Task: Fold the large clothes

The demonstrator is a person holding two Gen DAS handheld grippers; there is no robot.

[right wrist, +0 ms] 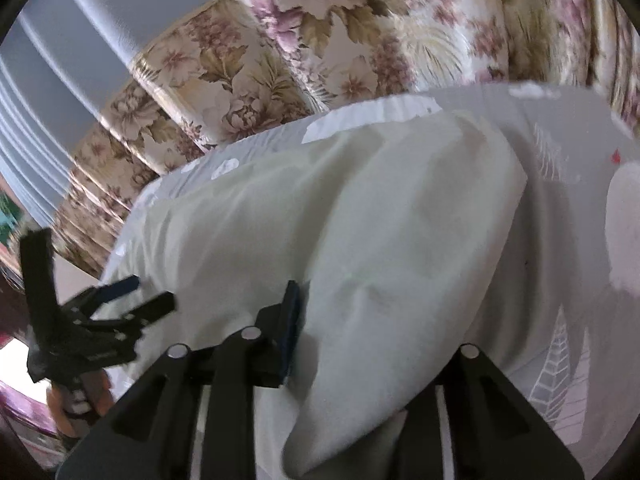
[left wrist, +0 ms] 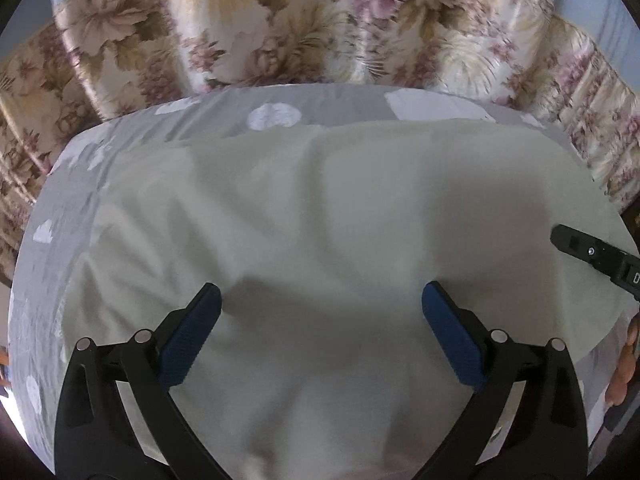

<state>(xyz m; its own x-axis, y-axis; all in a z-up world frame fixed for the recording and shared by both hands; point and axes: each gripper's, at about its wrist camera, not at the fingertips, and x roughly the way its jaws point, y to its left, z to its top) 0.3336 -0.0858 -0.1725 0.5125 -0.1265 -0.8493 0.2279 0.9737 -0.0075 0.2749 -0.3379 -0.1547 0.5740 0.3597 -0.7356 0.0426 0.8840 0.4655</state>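
Pale garment (left wrist: 320, 208) partly folded on bed (left wrist: 60, 208); left gripper (left wrist: 320, 332) fingers spread w/ nothing held, right gripper (right wrist: 360, 320) clenched on garment.

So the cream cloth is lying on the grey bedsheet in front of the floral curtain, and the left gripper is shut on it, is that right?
Not quite. The left gripper is open: the left wrist view shows its two blue pads wide apart above the cloth, holding nothing. The rest stands: the cream cloth lies on the grey bedsheet in front of the floral curtain.
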